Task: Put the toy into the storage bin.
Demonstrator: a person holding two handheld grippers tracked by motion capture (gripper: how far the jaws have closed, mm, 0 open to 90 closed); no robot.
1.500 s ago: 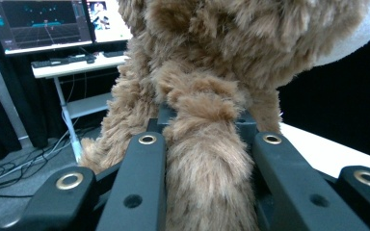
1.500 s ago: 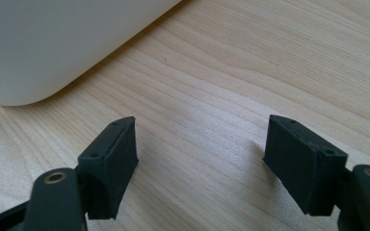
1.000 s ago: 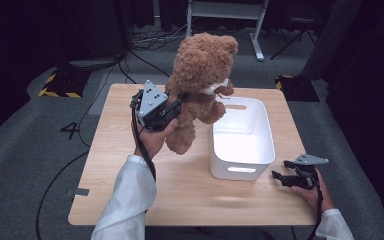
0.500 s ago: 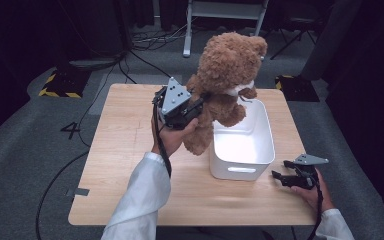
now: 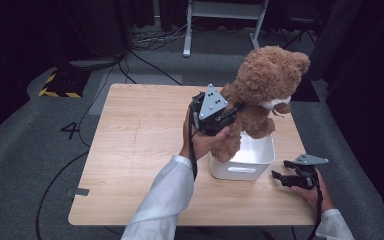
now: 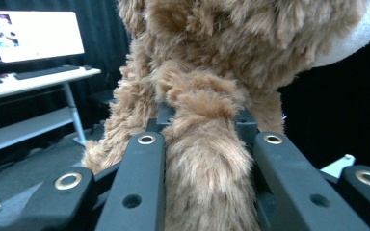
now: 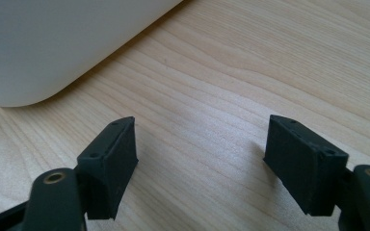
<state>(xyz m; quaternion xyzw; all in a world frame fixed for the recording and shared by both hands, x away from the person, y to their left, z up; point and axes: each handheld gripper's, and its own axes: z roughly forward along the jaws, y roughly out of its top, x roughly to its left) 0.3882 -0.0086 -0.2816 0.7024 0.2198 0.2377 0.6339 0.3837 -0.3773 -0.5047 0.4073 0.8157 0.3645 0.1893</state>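
- Over the white bin (image 5: 241,161), right of table centre, hangs the teddy bear (image 5: 262,95): one foot dips past the rim at the bin's 9 o'clock, and it isn't set down yet.
- My left gripper (image 5: 214,114) is clamped on a furry limb (image 6: 207,159), at the bear's 9 o'clock.
- Lowering and letting go are left, I judge.
- My right gripper (image 5: 291,178) rests on the table (image 5: 130,145) at the bin's 3 o'clock, jaws apart around nothing.
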